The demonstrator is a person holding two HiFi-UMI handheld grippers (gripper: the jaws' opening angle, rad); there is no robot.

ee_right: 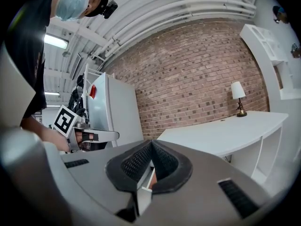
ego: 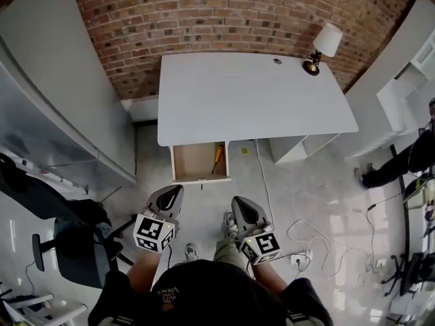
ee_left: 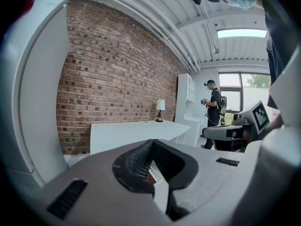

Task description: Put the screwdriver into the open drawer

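The screwdriver (ego: 217, 157), with a yellow-orange handle, lies inside the open wooden drawer (ego: 192, 162) under the white desk (ego: 251, 94). My left gripper (ego: 171, 195) is held well in front of the drawer, shut and empty. My right gripper (ego: 242, 206) hangs beside it to the right, also shut with nothing between its jaws. In the left gripper view the closed jaws (ee_left: 151, 150) point level toward the desk (ee_left: 131, 131). The right gripper view shows its closed jaws (ee_right: 150, 153) facing the desk (ee_right: 221, 133) too.
A lamp (ego: 322, 46) stands on the desk's far right corner. A black chair (ego: 64, 233) is at the left, cables and a power strip (ego: 299, 257) lie on the floor at right. Another person (ee_left: 214, 109) stands by white shelves. A brick wall (ego: 238, 15) backs the desk.
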